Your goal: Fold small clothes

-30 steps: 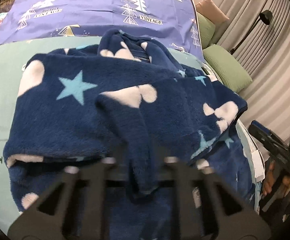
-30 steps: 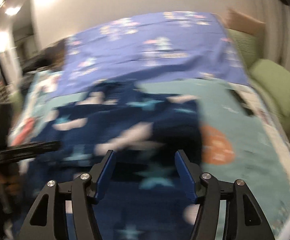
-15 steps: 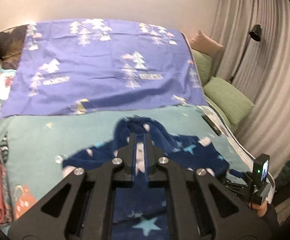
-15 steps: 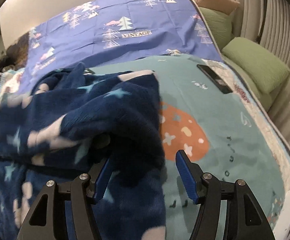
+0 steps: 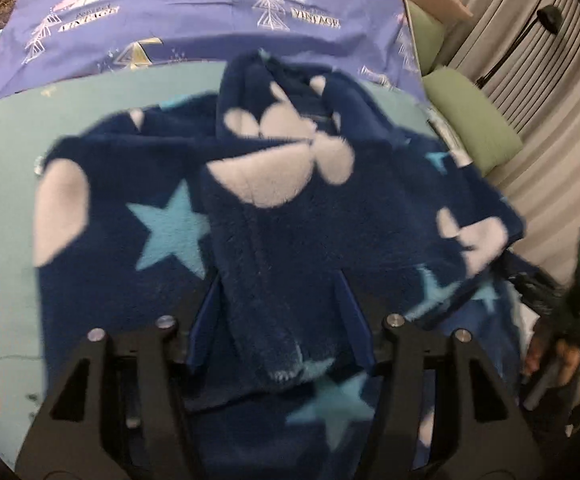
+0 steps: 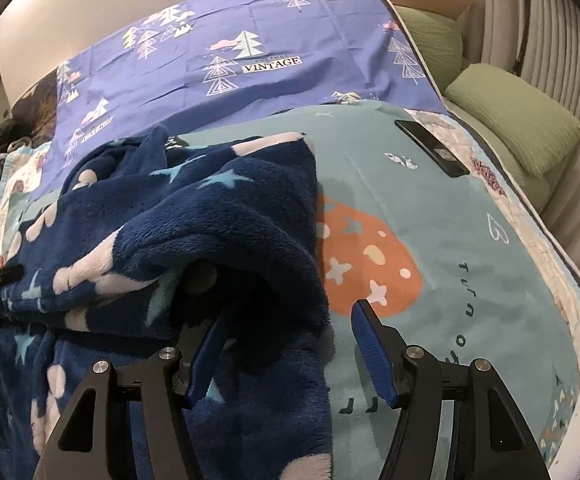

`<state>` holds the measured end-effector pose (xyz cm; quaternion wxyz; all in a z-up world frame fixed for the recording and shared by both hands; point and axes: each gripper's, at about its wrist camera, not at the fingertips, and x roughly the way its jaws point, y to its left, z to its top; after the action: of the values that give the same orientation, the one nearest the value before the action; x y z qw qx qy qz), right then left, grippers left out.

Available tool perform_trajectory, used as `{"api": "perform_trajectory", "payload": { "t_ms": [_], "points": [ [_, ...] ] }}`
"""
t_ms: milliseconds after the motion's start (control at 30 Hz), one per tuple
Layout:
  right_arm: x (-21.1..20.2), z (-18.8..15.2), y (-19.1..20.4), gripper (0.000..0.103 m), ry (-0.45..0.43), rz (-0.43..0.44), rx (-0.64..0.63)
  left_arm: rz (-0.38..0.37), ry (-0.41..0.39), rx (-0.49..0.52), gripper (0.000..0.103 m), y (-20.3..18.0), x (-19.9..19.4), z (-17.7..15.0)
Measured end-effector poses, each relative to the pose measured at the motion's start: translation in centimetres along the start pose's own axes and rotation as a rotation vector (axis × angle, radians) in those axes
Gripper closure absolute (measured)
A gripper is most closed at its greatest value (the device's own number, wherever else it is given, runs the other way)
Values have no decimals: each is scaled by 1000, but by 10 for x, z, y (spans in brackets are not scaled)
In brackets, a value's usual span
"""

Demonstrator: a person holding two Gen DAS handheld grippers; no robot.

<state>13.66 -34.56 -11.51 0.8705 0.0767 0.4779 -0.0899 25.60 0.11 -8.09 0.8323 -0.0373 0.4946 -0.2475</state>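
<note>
Bedside lamp (image 5: 545, 16) left view; phone (image 6: 433, 147) right.

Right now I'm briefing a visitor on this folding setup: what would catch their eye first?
The navy fleece garment with pale stars and hearts, heaped mid-bed on the teal blanket. A fold of it lies between the left gripper, whose jaws have just been opening. Behind it spreads the purple tree-print sheet; a dark phone-like slab lies at right.

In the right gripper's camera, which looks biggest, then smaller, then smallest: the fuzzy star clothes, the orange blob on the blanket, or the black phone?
1. Fuzzy navy star garment, though it lies nearest the camera.
2. Orange blob.
3. Black phone, though it lies farthest away.
</note>
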Motion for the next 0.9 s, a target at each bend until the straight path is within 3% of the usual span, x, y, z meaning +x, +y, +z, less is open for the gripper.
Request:
{"api": "perform_trajectory", "payload": {
  "t_ms": [67, 133, 267, 333, 433, 700, 900],
  "points": [
    [2, 1, 3, 39, 6, -2, -14, -34, -1, -2, 92, -7, -2, 3],
    [4, 2, 4, 39, 9, -11, -20, -57, -62, -15, 92, -15, -25, 12],
    [-7, 6, 2, 39, -38, -49, -20, -33, -276, 71, 92, -28, -109, 42],
    [-13, 7, 3, 38, -59, -53, -33, -8, -320, 95, 92, -24, -136, 53],
    [-17, 4, 9, 31, -61, -49, -65, 52, -294, 101, 91, -10, -137, 55],
    [-14, -10, 14, 31, -2, -29, -96, 119, -80, -15, 91, 46, -60, 15],
    [-44, -1, 12, 31, -75, 81, -55, 129, -75, -26, 85, 46, -52, 2]
  ]
}}
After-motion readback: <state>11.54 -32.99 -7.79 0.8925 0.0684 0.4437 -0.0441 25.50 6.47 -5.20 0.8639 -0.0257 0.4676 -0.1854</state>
